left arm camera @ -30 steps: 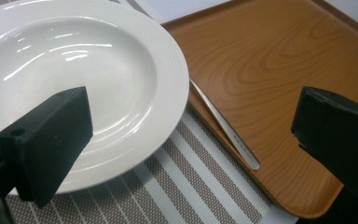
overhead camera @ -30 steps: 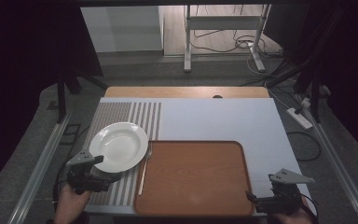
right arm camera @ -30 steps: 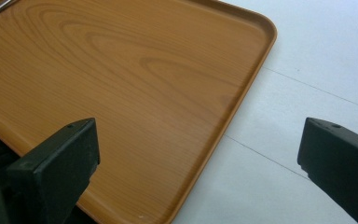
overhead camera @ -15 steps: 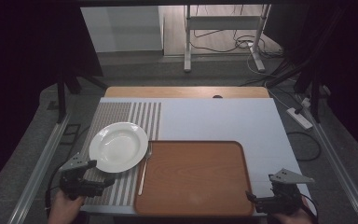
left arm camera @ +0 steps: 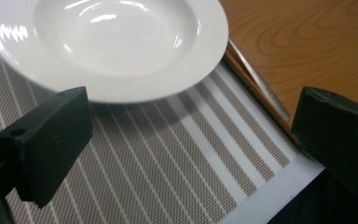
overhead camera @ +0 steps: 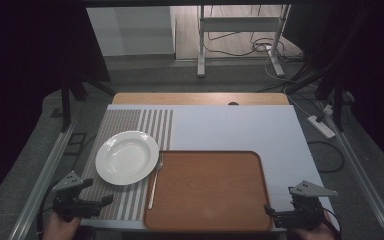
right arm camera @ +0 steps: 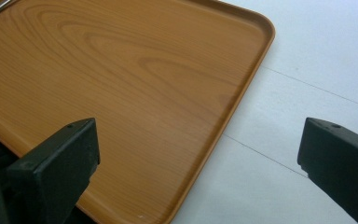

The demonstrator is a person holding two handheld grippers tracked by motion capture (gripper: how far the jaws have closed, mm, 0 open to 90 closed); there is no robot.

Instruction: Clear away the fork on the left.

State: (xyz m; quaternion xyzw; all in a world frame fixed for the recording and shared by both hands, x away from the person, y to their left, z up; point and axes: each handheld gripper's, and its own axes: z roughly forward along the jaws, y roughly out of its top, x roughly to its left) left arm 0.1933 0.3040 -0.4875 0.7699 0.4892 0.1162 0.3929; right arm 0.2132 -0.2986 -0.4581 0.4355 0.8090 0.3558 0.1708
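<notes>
A white deep plate rests on a striped beige placemat at the table's left. A fork lies between the plate and a wooden tray, which carries nothing. My left gripper is open at the placemat's near left corner, a short way off the plate's near rim. In the left gripper view the plate and fork lie beyond the wide-spread jaws of that gripper. My right gripper stands open at the tray's near right corner, and its own view looks over the tray past the right gripper.
A white board covers the table beyond the tray. The table's wooden far edge shows behind it. Metal rails run along both sides. A stand and cables are on the floor beyond.
My left gripper has drawn back from beside the plate to the table's near left edge. The right gripper, plate, fork and tray have stayed put.
</notes>
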